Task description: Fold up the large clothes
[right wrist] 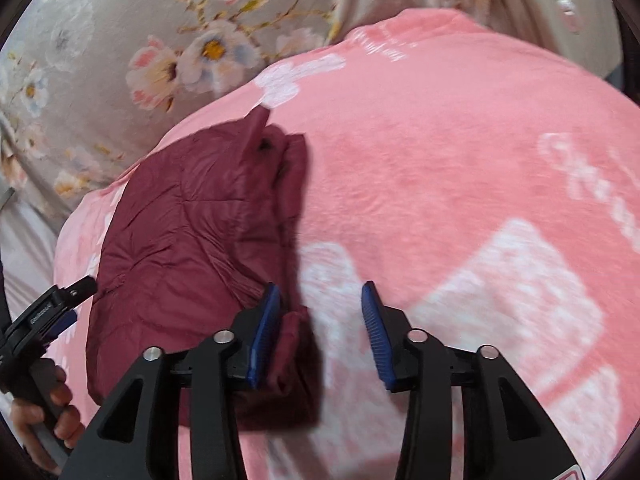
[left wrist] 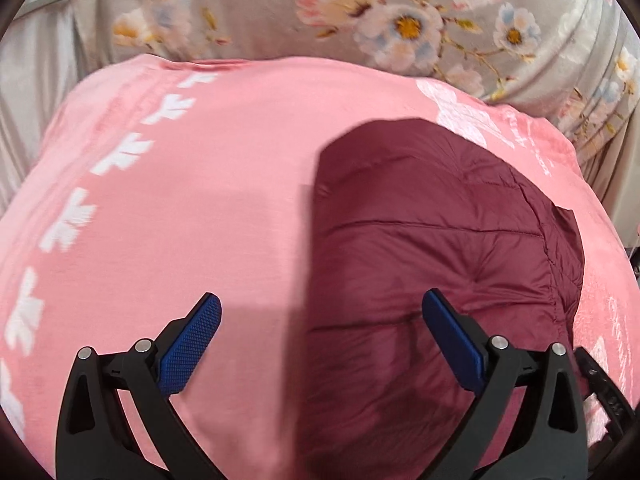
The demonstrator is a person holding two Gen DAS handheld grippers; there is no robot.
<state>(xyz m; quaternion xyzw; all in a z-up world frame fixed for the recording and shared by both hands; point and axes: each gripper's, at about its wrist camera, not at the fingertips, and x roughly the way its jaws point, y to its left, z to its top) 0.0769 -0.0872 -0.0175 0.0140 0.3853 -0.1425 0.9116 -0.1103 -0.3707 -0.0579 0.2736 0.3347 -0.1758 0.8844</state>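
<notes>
Left gripper (left wrist: pixel 320 320) is spread wide, holding nothing; folded maroon puffer jacket (left wrist: pixel 440 248) sits at 3 o'clock on the pink blanket (left wrist: pixel 192 216). Right gripper (right wrist: pixel 320 312) hangs released too, jacket (right wrist: pixel 192 248) around 9 o'clock under its left pad.

My left claw's (left wrist: pixel 320 328) camera looked forward and steeply down along its fingers, close over the pink blanket (left wrist: pixel 180 220). My right claw's (right wrist: pixel 318 320) camera did likewise from the other side. Both views shared the maroon jacket (left wrist: pixel 440 260) and the flowered sheet (left wrist: pixel 280 12) beyond.
</notes>
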